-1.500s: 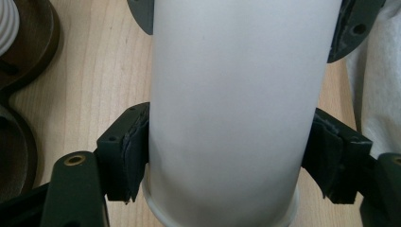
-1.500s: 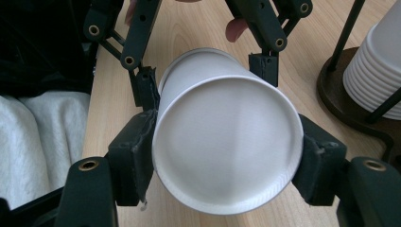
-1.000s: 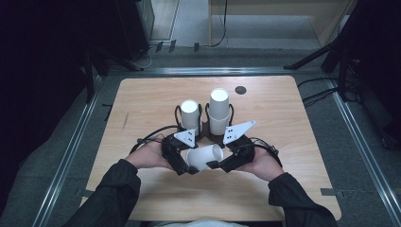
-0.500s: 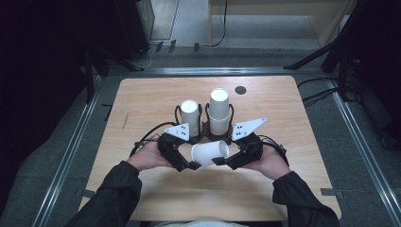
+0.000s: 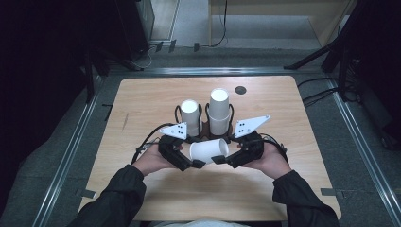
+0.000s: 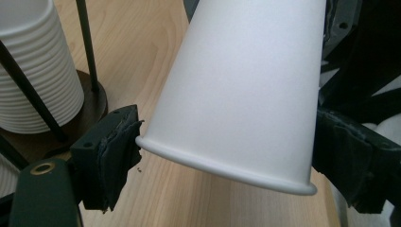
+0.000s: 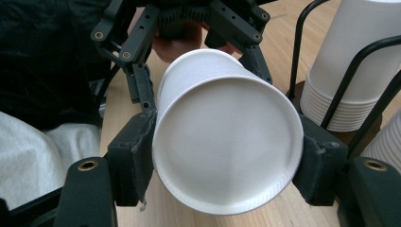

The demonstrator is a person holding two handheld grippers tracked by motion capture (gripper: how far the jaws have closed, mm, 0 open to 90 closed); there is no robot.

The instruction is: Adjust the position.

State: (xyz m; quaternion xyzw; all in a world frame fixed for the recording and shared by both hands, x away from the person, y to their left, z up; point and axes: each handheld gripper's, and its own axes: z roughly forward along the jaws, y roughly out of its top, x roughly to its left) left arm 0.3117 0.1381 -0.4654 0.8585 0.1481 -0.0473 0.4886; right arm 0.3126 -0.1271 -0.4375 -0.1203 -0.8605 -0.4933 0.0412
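At the centre of the high view, a white paper cup point(image 5: 209, 150) lies on its side above the tabletop point(image 5: 142, 101), between the left gripper point(image 5: 195, 164) and the right gripper point(image 5: 218, 160). Just above it stand two cup stacks point(image 5: 220, 111) in black wire holders.

In the left gripper view, the cup's rim end sits between the fingers point(image 6: 111, 158), which have just been closing a little; a gap shows at the right finger, so they stand apart.

In the right gripper view, the fingers point(image 7: 135, 156) press both sides of the cup's base point(image 7: 227, 149), clamped on it.
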